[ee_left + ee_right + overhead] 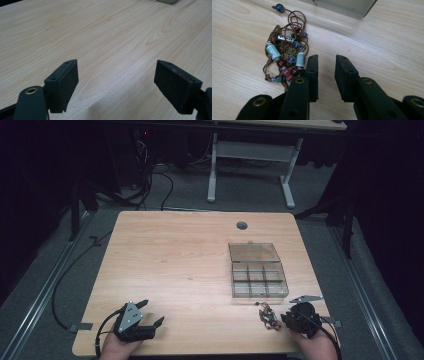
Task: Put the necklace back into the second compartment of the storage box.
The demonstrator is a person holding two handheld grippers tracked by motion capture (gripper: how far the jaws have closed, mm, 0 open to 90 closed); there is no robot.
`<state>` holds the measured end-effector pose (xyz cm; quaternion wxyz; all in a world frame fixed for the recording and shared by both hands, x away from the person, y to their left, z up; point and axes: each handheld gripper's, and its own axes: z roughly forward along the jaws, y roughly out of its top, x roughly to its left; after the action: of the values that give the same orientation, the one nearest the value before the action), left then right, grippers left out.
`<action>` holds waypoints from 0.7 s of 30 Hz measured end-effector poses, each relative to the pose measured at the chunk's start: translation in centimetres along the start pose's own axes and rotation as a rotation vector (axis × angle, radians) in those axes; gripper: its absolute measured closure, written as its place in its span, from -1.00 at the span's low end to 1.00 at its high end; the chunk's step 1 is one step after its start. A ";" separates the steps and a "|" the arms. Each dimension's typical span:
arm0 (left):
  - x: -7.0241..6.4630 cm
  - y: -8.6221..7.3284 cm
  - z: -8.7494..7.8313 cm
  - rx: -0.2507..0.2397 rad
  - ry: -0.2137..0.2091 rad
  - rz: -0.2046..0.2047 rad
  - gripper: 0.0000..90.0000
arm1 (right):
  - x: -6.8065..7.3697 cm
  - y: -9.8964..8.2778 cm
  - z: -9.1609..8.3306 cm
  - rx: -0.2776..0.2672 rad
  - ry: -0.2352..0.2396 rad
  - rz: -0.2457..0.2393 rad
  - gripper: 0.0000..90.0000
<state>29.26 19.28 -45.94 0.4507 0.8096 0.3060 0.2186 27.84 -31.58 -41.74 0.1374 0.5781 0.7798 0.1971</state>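
My right gripper [326, 75] jaws slightly parted, empty, beside the bracelet [285, 58] near the box [258, 270]. Left gripper [115, 86] spread wide over bare table [105, 35].

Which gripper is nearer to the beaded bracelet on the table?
Right. The right gripper sits just beside the beaded bracelet, jaws apart with nothing between them. The left gripper is far across the table, open.

Left tongs [148, 318]: black body, grey three-cornered plate on top with small screws, black cable looping behind. Right tongs [326, 75]: black — flat rectangular pads, brass-ringed holes in the arms, small screw holes along pad edges; grey plate and black cable in the high view.
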 end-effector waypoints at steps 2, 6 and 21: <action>0.0 0.0 0.0 0.000 -0.001 0.000 -0.56 | 0.0 0.2 0.0 0.025 -0.006 -0.008 0.62; 0.0 0.0 0.0 0.001 -0.004 0.000 -0.56 | 0.0 0.7 0.0 0.073 0.010 -0.007 0.62; 0.0 0.0 0.0 0.003 -0.004 0.003 -0.56 | 0.1 2.0 0.0 0.198 0.028 -0.044 0.54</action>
<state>29.26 19.27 -45.94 0.4497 0.8111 0.3043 0.2172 29.52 -30.96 -40.80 0.0731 0.5688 0.8098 0.1239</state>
